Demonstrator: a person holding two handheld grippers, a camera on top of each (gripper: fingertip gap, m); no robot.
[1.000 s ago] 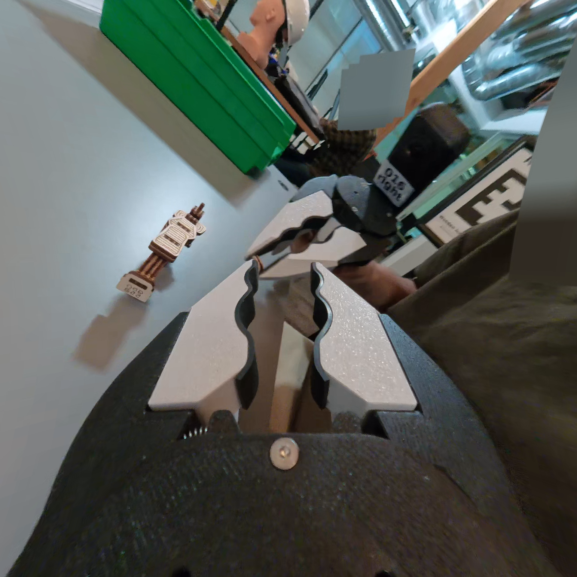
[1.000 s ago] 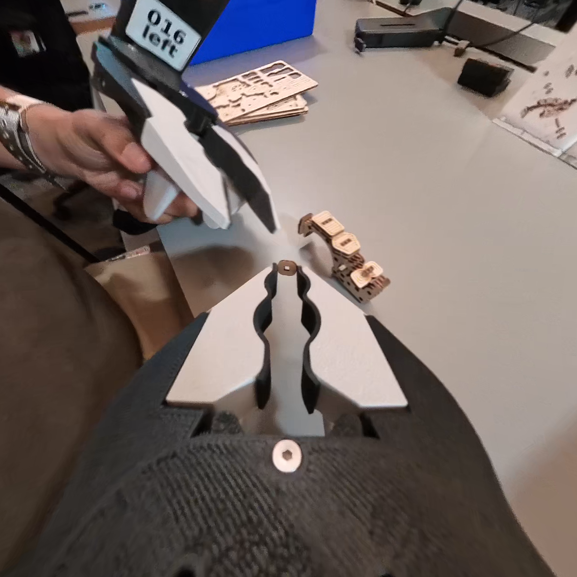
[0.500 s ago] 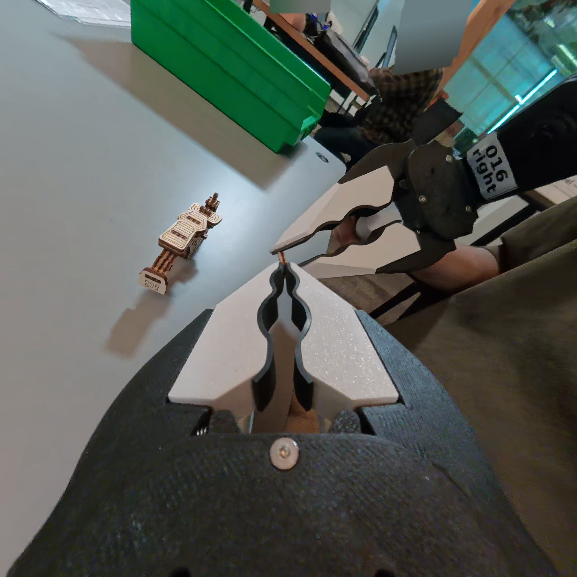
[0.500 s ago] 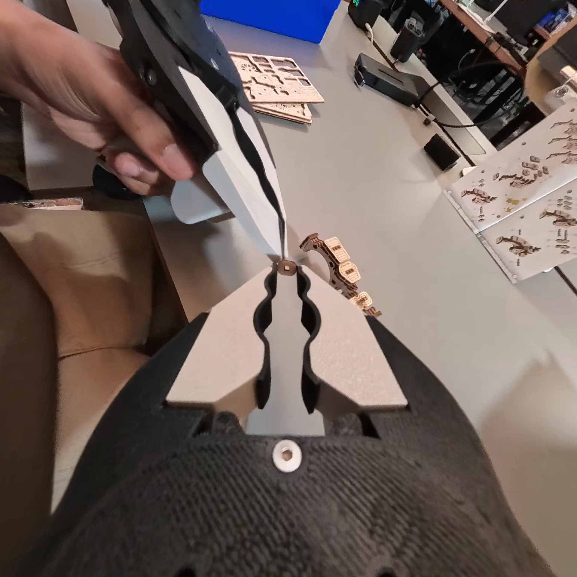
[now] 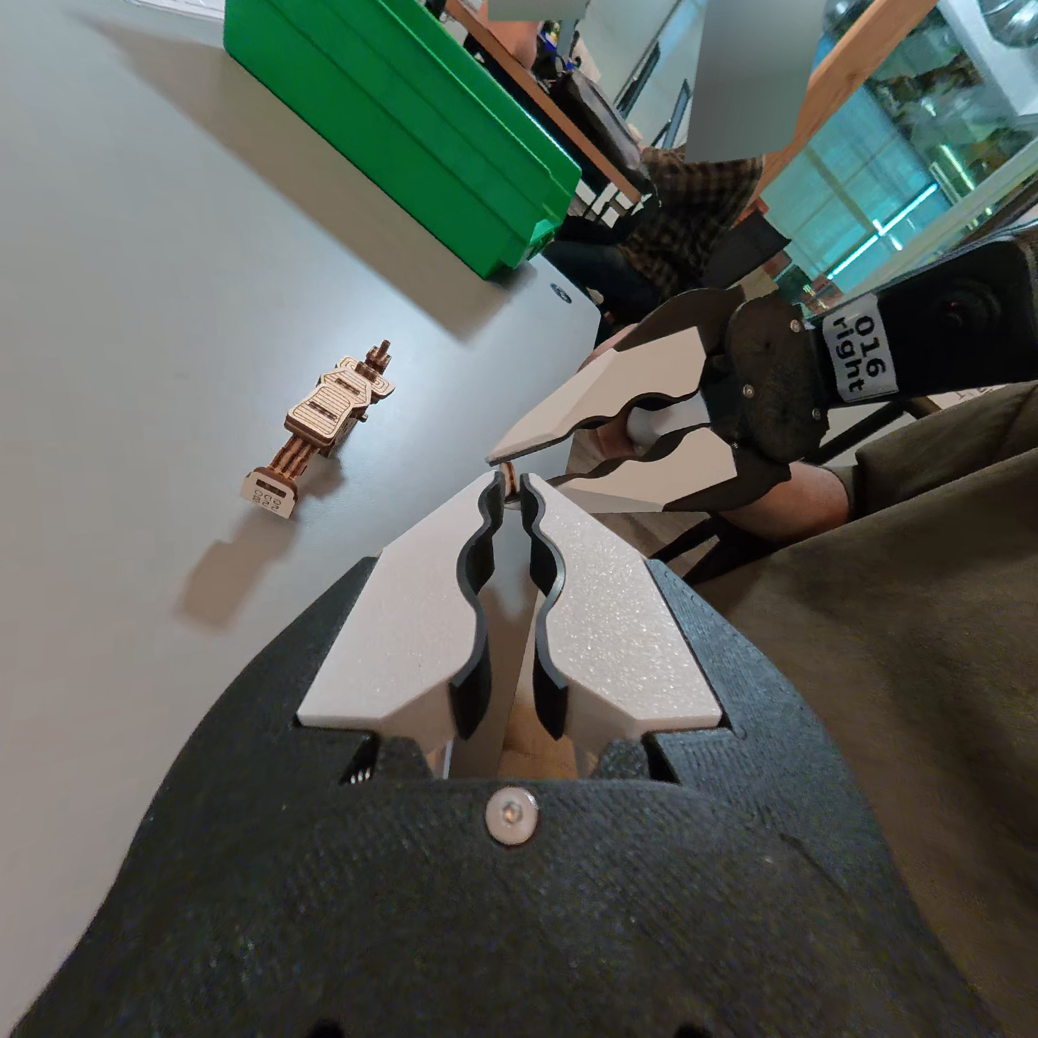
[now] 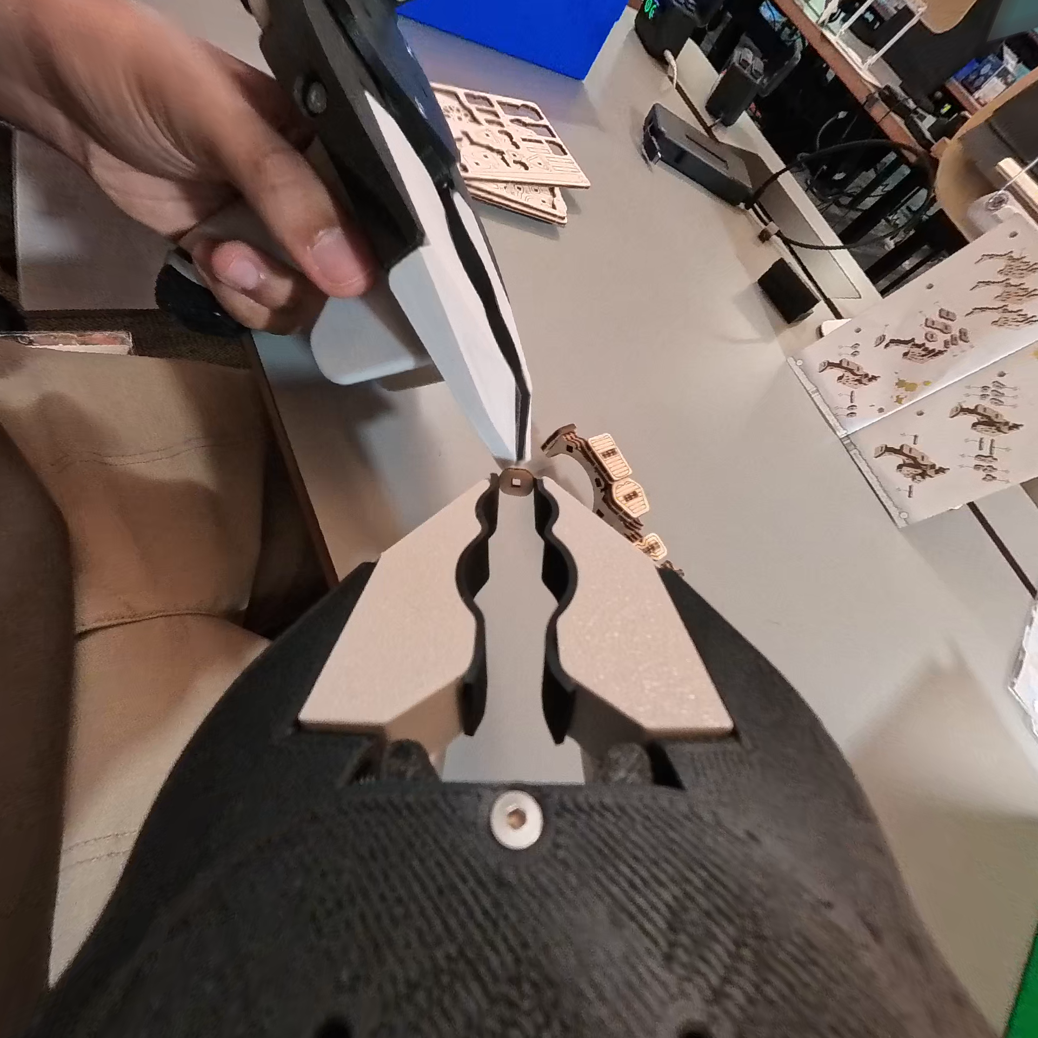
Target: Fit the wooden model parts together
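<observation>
A small round wooden disc (image 6: 517, 483) with a square hole is pinched by its edges between the tips of my right gripper (image 6: 517, 484). My left gripper (image 5: 510, 484) meets it tip to tip, its jaws nearly closed on the disc (image 5: 509, 486), seen edge-on. In the right wrist view the left gripper (image 6: 519, 452) comes down from the upper left in a hand. In the left wrist view the right gripper (image 5: 519, 470) reaches in from the right. A partly built wooden model (image 5: 326, 415) lies on the grey table (image 5: 140, 281); it also shows just behind the disc (image 6: 612, 488).
A green bin (image 5: 404, 129) stands at the table's far edge. A blue box (image 6: 522, 33), stacked wooden part sheets (image 6: 517, 151), black devices (image 6: 691, 151) and printed instruction sheets (image 6: 927, 404) lie farther off. A person in plaid (image 5: 691, 224) sits beyond the table.
My left gripper was open and apart a second ago; it closed and moved up to the disc held in my right gripper. The right gripper kept its hold throughout.
</observation>
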